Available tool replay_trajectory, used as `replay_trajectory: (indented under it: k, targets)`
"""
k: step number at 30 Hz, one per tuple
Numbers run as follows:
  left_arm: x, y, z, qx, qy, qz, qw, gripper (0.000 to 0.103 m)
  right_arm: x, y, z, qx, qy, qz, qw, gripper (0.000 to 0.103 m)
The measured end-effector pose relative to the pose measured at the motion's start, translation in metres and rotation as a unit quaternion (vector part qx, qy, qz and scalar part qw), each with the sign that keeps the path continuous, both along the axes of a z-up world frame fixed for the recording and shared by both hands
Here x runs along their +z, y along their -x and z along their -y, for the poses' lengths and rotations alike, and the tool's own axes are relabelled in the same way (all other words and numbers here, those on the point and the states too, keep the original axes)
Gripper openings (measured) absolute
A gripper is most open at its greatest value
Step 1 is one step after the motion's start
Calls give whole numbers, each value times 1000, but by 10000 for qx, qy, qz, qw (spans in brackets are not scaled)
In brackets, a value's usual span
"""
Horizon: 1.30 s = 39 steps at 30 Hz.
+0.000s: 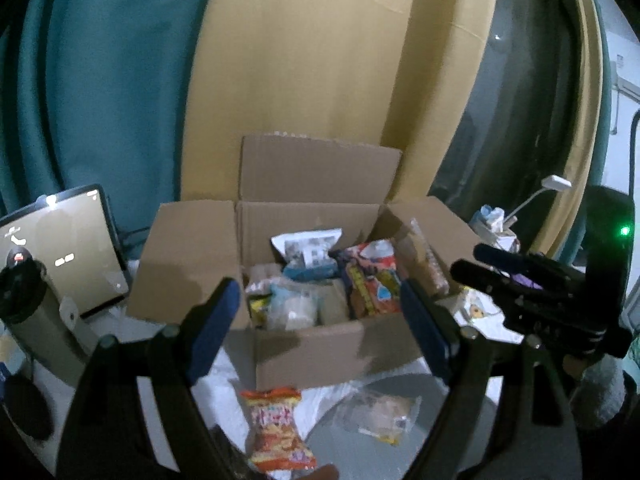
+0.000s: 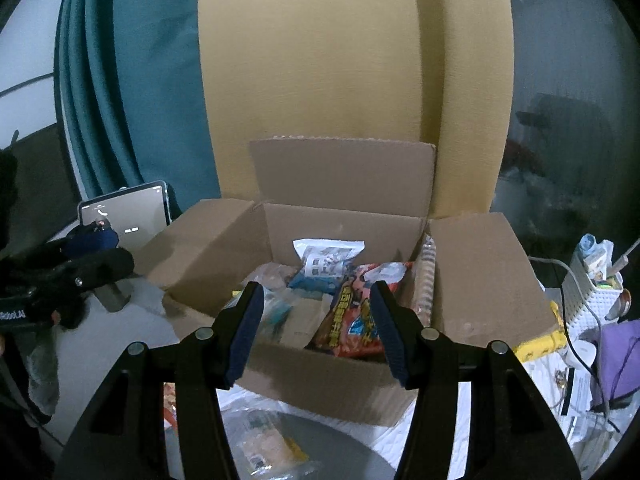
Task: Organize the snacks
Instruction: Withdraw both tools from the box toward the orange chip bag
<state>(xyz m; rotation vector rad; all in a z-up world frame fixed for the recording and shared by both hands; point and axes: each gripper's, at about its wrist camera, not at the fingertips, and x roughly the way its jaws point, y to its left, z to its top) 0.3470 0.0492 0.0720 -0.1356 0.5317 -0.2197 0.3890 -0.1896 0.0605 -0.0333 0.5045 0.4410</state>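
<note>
Teal curtain (image 1: 100,80), cardboard box (image 1: 320,352) holding snack packets (image 1: 372,284)

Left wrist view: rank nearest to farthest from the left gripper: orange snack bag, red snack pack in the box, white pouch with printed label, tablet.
From the left gripper:
1. orange snack bag, on the table just below the fingers, outside the cardboard box.
2. red snack pack, in the box, right side.
3. white pouch, at the box's back wall.
4. tablet, far left; its depth against the pouch is hard to call.
</note>
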Motion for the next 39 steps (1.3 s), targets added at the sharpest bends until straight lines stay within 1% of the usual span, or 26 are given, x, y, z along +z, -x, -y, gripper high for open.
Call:
replay_trajectory:
  k: [4,9,15,17,18,20,22,25,28,32,35,39]
  targets:
    - [-6,10,-1,19,33,-55,10000,83,-3,10,4,-23,-35,-17,10000,58]
    - [-19,22,-4,96,92,-217,9997,83,-10,21,11,-58,-107,-93,9999,58]
    - [-47,34,-4,204,88,-468,9987,83,-30,28,14,-26,-120,-302,9995,59]
    - [-58,38,-4,270,99,-606,9977,83,-38,30,13,12,-86,-390,9992,66]
    - [-65,40,-6,317,118,-686,9971,83,-43,30,13,41,-66,-432,9990,67]
    - [-80,43,-10,472,195,-917,9945,83,-51,31,11,101,-38,-521,9986,72]
    - [-94,48,-14,635,240,-1096,9917,83,-61,32,9,172,-42,-619,9979,75]
    - [-113,56,-21,905,262,-1297,9871,83,-80,32,1,377,14,-827,9959,76]
    - [-135,63,-29,1176,403,-1572,9797,83,-96,29,-6,527,62,-1010,9935,76]
    - [-155,72,-34,1490,396,-1737,9727,83,-113,26,-18,727,116,-1218,9898,76]
    - [-164,73,-33,1548,375,-1834,9701,83,-124,24,-26,872,181,-1362,9867,76]
    - [-172,65,-28,1460,243,-1986,9689,83,-138,22,-35,1026,225,-1545,9824,76]
